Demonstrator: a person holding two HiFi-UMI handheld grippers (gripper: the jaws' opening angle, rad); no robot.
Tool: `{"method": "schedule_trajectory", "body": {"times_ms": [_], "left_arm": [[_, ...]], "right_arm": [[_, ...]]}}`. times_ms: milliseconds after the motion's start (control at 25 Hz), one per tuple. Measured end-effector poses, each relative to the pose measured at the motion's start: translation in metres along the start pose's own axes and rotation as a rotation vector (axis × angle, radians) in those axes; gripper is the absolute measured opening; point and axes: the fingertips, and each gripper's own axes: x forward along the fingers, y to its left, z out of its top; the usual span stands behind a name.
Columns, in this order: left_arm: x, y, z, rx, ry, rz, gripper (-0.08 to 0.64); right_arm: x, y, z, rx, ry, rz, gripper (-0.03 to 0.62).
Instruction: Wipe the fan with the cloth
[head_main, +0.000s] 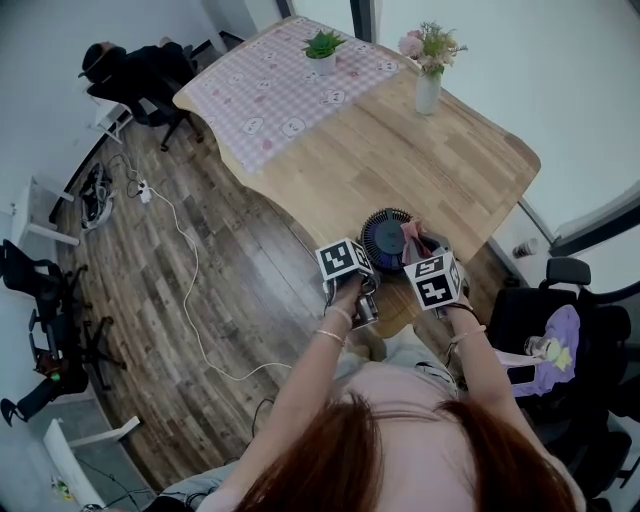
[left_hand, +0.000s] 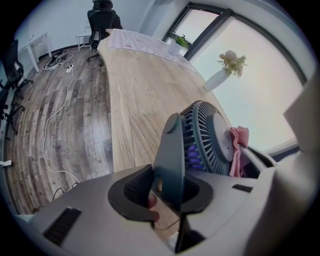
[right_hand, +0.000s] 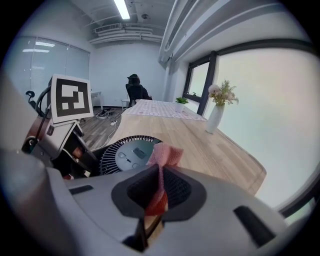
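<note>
Pink cloth (right_hand: 164, 154) is clenched in the right tool (right_hand: 155, 196), just by the fan (right_hand: 127, 152). Left tool (left_hand: 169, 191) clamps the fan's stand (left_hand: 171, 150) on the desk (head_main: 400, 160).

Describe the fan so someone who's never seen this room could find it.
Start at the long wooden table and go to the edge nearest the camera. The fan is the dark round grille there, unlike the white vase and potted plant farther off.
</note>
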Motion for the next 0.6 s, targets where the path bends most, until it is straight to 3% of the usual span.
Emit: {"method": "schedule_trajectory", "body": {"times_ms": [600], "left_arm": [[0.001,-0.001,0.000,-0.008,-0.020,-0.021,0.103]], "right_arm": [[-0.012,0.007,-0.012,-0.013,0.007,-0.003,0.026]]}}
